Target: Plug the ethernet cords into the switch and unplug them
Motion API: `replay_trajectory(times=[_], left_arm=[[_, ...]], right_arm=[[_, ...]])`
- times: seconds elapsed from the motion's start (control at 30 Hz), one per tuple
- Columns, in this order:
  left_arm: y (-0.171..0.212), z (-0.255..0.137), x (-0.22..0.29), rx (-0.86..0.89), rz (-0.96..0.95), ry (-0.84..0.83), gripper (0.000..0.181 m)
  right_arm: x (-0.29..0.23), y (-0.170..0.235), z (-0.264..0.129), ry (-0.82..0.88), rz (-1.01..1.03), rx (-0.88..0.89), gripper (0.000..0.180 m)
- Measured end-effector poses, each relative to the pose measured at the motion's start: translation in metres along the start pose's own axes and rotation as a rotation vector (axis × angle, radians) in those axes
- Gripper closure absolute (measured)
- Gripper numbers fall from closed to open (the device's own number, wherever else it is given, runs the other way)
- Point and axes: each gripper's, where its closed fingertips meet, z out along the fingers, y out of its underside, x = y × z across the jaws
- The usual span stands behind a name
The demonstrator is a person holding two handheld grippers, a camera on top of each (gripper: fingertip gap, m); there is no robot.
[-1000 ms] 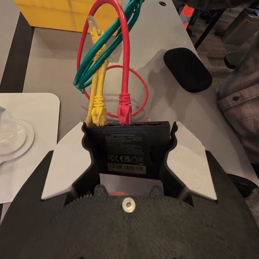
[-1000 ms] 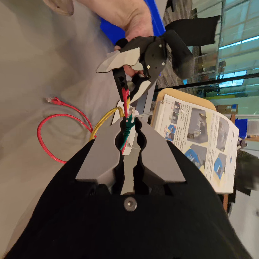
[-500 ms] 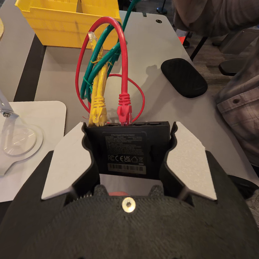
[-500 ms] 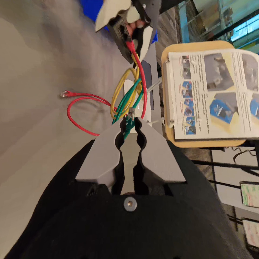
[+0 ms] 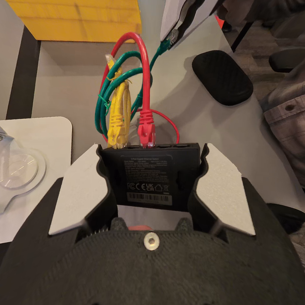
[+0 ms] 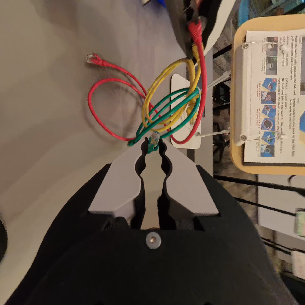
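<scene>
The left claw (image 5: 149, 146) is clamping the black switch (image 5: 148, 175) by its two sides, holding it above the grey worktop (image 5: 206, 132) with its label side up. A yellow cord (image 5: 118, 128) and a red cord (image 5: 146, 125) are sitting plugged into ports on the switch's far edge. Beyond the switch, the right claw (image 6: 152, 142) is pinching the green cord's plug (image 6: 153, 140), unplugged, its loops hanging among the other cords.
</scene>
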Motion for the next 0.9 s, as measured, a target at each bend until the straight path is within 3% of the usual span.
replay_trajectory(times=[0.1, 0.13, 0.2, 0.27, 0.4, 0.53, 0.6, 0.9], left_arm=[[-0.002, 0.005, 0.003, -0.015, 0.01, 0.006, 0.07], [-0.003, 0.006, 0.002, -0.021, 0.009, -0.002, 0.069], [-0.005, 0.007, 0.004, -0.02, 0.015, -0.002, 0.069], [-0.008, 0.007, 0.005, -0.024, 0.019, -0.007, 0.07], [-0.01, 0.011, 0.008, -0.044, 0.035, -0.01, 0.07], [-0.016, 0.013, 0.013, -0.034, 0.052, 0.004, 0.07], [-0.016, 0.014, 0.014, -0.044, 0.06, 0.0, 0.069], [-0.018, 0.013, 0.014, -0.018, 0.062, 0.008, 0.069]], right_arm=[[0.0, 0.0, 0.013, 0.03, 0.127, 0.029, 0.166], [-0.001, 0.001, 0.016, 0.034, 0.154, 0.039, 0.16], [-0.003, -0.001, 0.025, -0.004, 0.308, 0.061, 0.124], [0.001, 0.006, 0.033, 0.025, 0.38, 0.018, 0.114], [0.016, 0.011, 0.041, 0.098, 0.503, 0.037, 0.119], [0.015, 0.005, 0.049, 0.084, 0.471, 0.05, 0.145], [0.015, 0.005, 0.051, 0.074, 0.465, 0.047, 0.169], [0.031, -0.008, 0.012, -0.042, 0.691, 0.281, 0.175]])
